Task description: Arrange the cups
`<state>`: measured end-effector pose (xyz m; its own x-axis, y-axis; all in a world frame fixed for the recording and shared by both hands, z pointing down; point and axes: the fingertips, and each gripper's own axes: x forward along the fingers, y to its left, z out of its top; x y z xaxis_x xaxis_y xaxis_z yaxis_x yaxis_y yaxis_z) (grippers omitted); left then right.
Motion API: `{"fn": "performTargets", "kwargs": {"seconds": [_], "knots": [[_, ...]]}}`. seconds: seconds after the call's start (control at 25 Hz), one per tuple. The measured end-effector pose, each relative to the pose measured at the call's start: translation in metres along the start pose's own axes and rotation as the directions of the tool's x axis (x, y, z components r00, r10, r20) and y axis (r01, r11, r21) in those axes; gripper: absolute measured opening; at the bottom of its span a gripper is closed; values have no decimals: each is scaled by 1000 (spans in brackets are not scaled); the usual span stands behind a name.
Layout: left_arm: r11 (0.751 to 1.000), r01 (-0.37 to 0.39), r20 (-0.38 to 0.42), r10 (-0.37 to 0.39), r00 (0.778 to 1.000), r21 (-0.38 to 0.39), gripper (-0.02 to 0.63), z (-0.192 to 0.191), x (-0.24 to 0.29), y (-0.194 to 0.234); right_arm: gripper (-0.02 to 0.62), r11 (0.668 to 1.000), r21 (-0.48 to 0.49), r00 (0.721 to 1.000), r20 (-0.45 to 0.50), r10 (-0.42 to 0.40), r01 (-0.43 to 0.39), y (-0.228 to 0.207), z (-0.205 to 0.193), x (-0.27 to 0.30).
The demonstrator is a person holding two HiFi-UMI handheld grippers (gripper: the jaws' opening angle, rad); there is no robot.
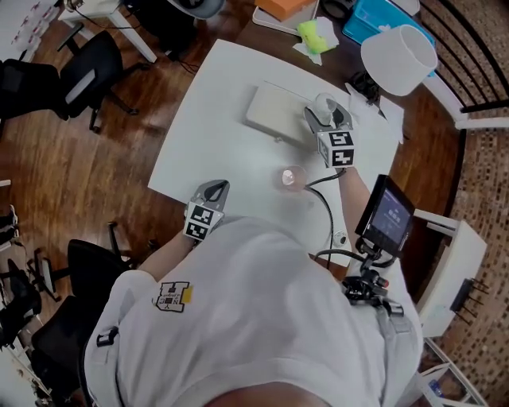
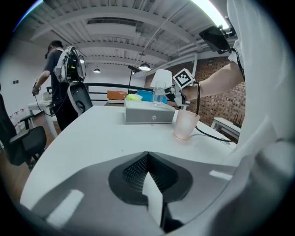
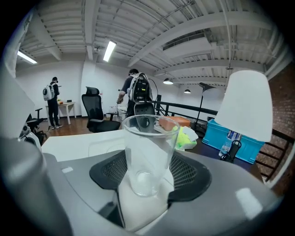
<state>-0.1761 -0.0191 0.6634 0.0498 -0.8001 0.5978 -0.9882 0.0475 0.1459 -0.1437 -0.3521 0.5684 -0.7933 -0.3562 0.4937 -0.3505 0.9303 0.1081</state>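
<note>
My right gripper point(image 1: 324, 118) is shut on a clear glass cup point(image 3: 146, 154), held upright between its pads over the far right part of the white table point(image 1: 207, 119), beside a flat grey box point(image 1: 274, 114). The left gripper view shows that glass point(image 2: 159, 92) raised behind the box point(image 2: 150, 113). A frosted pink cup point(image 1: 292, 176) stands upright on the table nearer me, right of the box point(image 2: 185, 124). My left gripper point(image 1: 213, 189) hovers at the table's near edge, jaws together and empty point(image 2: 147, 156).
A white lamp point(image 1: 398, 57) and a blue crate point(image 1: 374, 17) stand past the table's far right. A screen on a stand point(image 1: 387, 213) sits at the right, its black cable point(image 1: 324, 208) crossing the table. Office chairs point(image 1: 87, 71) stand on the wooden floor at left.
</note>
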Motion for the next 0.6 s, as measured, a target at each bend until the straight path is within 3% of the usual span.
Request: {"fn": "performTargets", "kwargs": {"seconds": [0.6], "knots": [[1000,5,-28,-4,1000,13,0,-1,4,-1,279,1000,29,997,76,9,-12,3,4,2]]}}
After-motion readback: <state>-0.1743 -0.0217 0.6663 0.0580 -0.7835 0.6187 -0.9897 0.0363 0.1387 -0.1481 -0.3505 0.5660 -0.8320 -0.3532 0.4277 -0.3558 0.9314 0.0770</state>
